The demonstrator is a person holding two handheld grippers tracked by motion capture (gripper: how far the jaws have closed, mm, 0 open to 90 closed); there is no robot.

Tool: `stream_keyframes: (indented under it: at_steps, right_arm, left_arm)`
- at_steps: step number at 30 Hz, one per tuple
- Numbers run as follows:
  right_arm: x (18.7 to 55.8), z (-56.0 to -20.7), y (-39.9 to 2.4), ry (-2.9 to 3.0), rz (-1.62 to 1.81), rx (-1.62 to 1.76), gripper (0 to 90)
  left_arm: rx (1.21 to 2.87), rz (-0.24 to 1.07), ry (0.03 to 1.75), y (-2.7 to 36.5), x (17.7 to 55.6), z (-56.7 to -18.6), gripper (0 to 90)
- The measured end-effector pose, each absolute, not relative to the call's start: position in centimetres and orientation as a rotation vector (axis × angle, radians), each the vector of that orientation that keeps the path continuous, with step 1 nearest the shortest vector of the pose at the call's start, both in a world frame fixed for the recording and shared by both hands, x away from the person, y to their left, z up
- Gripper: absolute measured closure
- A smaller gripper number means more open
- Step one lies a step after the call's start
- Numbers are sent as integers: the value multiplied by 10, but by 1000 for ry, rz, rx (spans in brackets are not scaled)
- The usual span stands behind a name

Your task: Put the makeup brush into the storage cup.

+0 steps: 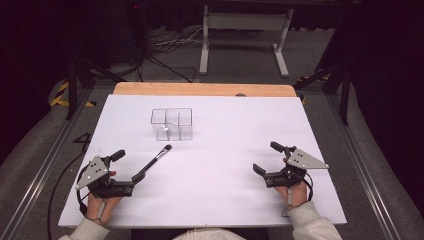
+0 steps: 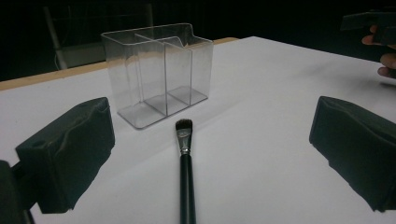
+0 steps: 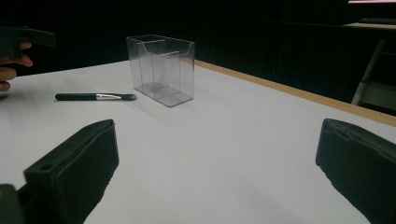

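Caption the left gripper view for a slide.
Open left gripper lined up on a black makeup brush lying before a clear organizer.

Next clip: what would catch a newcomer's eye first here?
Probably the clear plastic organizer, standing upright toward the far side of the white table, its compartments empty. Next, the black makeup brush lying flat just in front of it, bristles toward it. The left claw sits open around the handle end without touching; the right claw rests open, apart.

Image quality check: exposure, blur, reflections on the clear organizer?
High view: white table evenly bright, surroundings nearly black, soft overall. Left gripper view: makeup brush and clear organizer fairly sharp, near jaws soft, faint shadow beside the organizer. Right gripper view: dim, organizer edges catch light, no strong glare.
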State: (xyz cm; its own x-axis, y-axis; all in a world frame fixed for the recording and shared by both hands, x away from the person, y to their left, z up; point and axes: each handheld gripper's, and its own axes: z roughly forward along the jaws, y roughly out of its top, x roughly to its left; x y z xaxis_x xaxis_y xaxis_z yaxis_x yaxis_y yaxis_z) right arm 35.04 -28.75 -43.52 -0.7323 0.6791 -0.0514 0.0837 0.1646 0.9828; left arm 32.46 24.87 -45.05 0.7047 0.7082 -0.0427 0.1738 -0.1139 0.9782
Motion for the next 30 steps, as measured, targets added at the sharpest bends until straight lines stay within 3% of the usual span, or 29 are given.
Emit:
stream_keyframes:
  at_steps: [30]
  right_arm:
    - [351,-435,-288,1954,1679,723,0]
  left_arm:
    - [1662,475,713,224,360,-421,0]
